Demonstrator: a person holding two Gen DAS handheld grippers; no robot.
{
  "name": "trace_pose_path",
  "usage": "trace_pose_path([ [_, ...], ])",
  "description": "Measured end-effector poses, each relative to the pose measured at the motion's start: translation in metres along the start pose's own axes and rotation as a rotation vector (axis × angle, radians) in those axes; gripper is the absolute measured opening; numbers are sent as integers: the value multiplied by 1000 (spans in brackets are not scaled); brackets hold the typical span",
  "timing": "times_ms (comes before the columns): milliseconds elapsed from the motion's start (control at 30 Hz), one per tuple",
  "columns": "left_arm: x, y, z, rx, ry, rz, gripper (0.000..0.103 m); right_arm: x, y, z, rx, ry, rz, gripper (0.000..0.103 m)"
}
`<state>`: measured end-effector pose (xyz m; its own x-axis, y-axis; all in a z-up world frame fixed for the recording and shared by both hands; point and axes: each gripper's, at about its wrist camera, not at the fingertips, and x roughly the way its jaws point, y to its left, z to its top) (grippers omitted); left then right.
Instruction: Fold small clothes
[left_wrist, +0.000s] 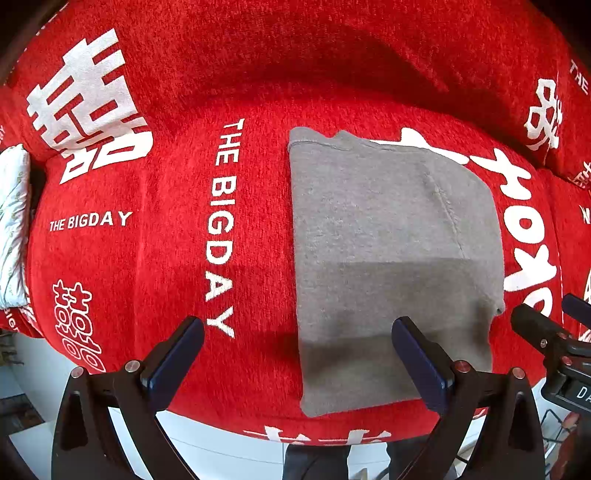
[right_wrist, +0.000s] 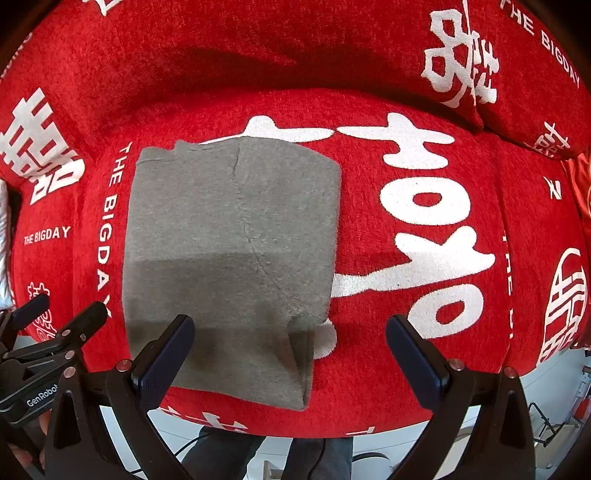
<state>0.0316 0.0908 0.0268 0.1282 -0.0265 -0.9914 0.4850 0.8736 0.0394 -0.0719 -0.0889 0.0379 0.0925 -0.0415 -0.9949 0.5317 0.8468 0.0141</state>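
A small grey knit garment lies folded into a flat rectangle on a red sofa seat; it also shows in the right wrist view. My left gripper is open and empty, held above the garment's near left edge. My right gripper is open and empty, held above the garment's near right corner. Each gripper shows at the edge of the other's view: the right one, the left one.
The red sofa cover carries white characters and "THE BIGDAY" lettering. The backrest rises behind the seat. A white patterned cushion sits at far left. White floor and the person's legs lie below the seat's front edge.
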Motion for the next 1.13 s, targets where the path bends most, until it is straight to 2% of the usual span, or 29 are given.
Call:
trace_pose_path([
  [633,1,0,4,-4,-16,37,102,3,0,1,9,5,5,103],
  [900,6,3,5,-18,-6,31,102,7,3,1,12,13,2,103],
  [1133,6,6,7,-20,-28,24,102,10,6,1,17,18,-3,103],
])
